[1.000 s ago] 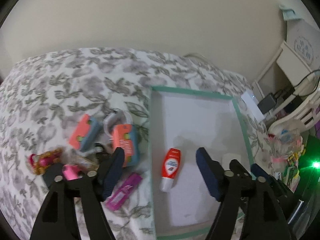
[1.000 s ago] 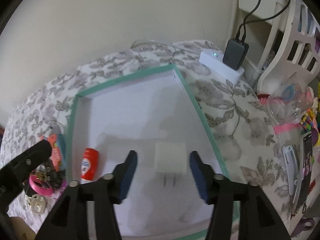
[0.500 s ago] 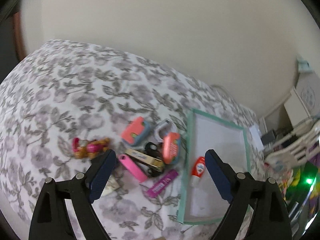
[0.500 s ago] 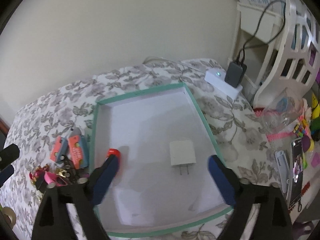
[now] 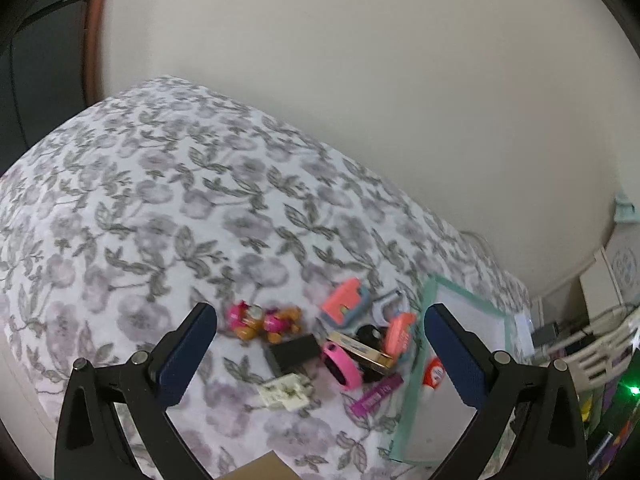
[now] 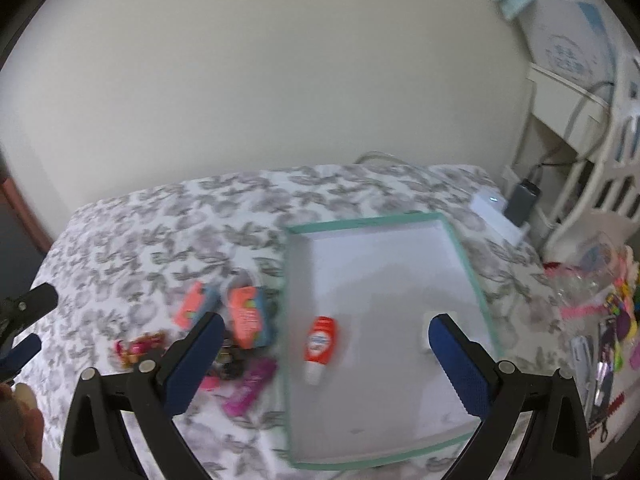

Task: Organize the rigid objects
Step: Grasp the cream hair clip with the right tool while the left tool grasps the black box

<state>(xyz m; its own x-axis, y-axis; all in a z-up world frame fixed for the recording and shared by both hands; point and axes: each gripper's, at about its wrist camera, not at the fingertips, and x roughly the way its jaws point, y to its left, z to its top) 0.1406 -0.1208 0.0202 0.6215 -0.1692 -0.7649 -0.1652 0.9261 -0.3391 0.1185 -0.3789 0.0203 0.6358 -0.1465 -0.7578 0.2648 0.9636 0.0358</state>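
A white tray with a green rim [image 6: 368, 222] lies on the flowered bedspread. In it are a red-and-white tube [image 6: 320, 340] and a white charger [image 6: 424, 334], partly behind my right finger. My right gripper [image 6: 326, 320] hovers above the tray's left side, open and empty. Left of the tray [image 5: 416, 380] sits a pile: two coral-and-blue cases [image 5: 344, 306], toy figures [image 5: 264, 320], a black block [image 5: 294, 354], a pink band [image 5: 340, 366] and a purple packet [image 5: 378, 394]. My left gripper [image 5: 320, 314] hangs over this pile, jaws opening, holding nothing.
A white power strip with a grey adapter [image 6: 492, 204] lies beyond the tray's far right corner. White furniture and colourful clutter [image 6: 600, 340] crowd the right side. A cardboard edge [image 5: 260, 468] shows at the bottom of the left wrist view. The wall stands close behind the bed.
Both grippers have pulled back and risen. The left swung from the tray over to the pile, its jaws widening. The right spread its jaws wide from around the charger, which stays in the tray.
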